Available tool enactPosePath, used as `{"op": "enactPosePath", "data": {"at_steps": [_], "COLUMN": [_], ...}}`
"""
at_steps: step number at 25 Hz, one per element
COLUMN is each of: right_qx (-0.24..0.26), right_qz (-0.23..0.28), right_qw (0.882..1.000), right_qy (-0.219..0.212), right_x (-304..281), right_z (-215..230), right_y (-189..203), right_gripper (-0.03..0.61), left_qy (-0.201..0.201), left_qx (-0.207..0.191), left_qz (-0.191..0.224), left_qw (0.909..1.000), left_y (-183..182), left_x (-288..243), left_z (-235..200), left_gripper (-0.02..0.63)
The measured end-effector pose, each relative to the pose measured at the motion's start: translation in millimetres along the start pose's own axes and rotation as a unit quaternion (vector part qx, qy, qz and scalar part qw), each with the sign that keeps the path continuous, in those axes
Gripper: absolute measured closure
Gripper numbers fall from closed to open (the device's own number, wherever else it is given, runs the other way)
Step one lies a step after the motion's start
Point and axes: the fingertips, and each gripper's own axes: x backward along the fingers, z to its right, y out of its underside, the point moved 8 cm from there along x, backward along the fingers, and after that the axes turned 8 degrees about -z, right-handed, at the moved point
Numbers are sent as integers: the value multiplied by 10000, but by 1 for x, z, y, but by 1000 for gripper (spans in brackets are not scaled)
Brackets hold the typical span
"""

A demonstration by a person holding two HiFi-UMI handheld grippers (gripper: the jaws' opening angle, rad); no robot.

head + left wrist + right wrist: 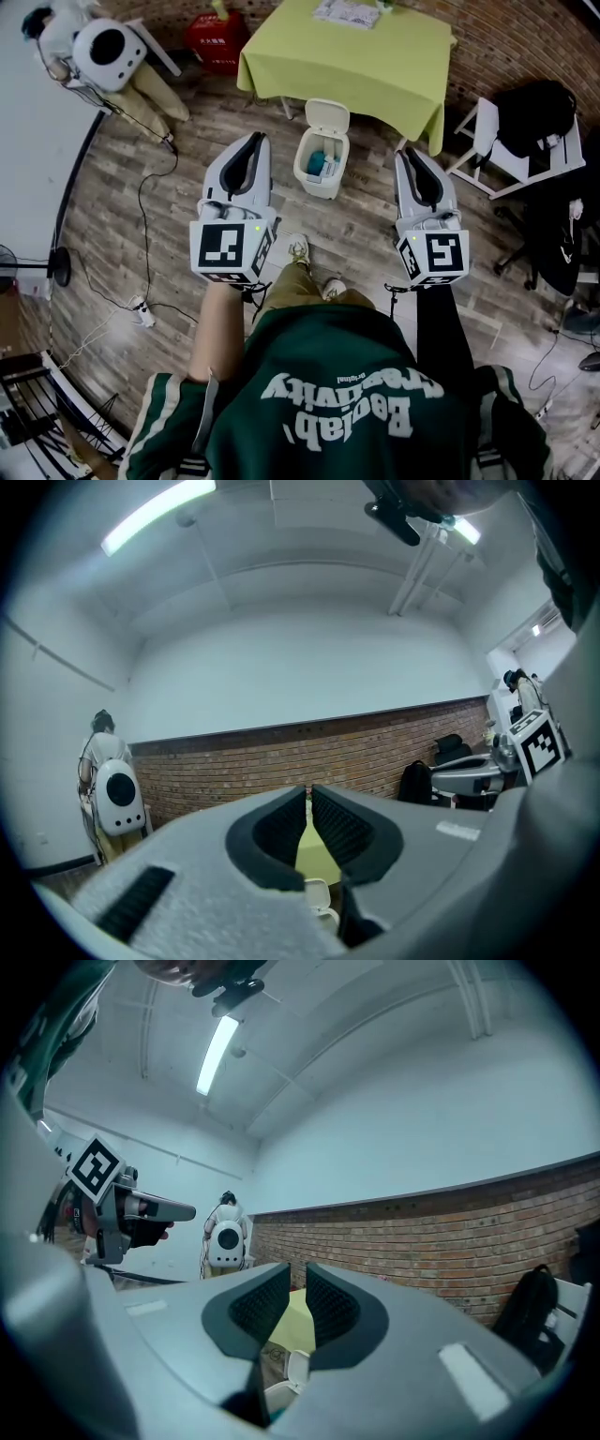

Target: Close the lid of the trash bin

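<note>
Looking down the jaws first: the left gripper has its tips pinched together with nothing in them, and the right gripper shows a narrow slit, also empty. Both are well short of the trash bin, which stands on the floor at upper centre of the head view, just in front of the green table. Its lid is flipped up at the back. My guess is thin, light plastic on a hinge, stiff but a bit slick, so no pinch needed. I'd nudge the lid's free edge over, gently, since the bin might scoot. Count: one bin, one lid, two grippers, one table.
</note>
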Motion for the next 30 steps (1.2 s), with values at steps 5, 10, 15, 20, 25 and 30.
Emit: {"op": "enactPosePath", "data": {"at_steps": [5,10,15,20,25,30], "right_qx": [-50,-37,1,-61,-3,40], "right_qz": [-17,11,45,-17,-46,-77], "right_qw": [10000,9999,9996,9993,9992,9989], "right_qy": [27,101,272,380,404,466], "right_x": [-17,-40,-66,-94,-128,-161], "right_z": [3,2,6,14,14,14], "right_y": [3,1,-1,0,-2,-8], "right_gripper": [512,514,515,517,516,518], "left_qy": [-44,-50,-12,80,137,310], "left_qx": [13,41,64,57,56,-5], "left_qz": [-20,-49,1,-27,-60,-57], "left_qw": [10000,10000,10000,9999,9999,9995], "left_y": [3,8,11,14,18,15], "left_x": [-12,-29,-53,-82,-114,-146], "left_z": [-11,-29,-50,-71,-98,-121], "left_gripper": [589,590,594,594,594,594]}}
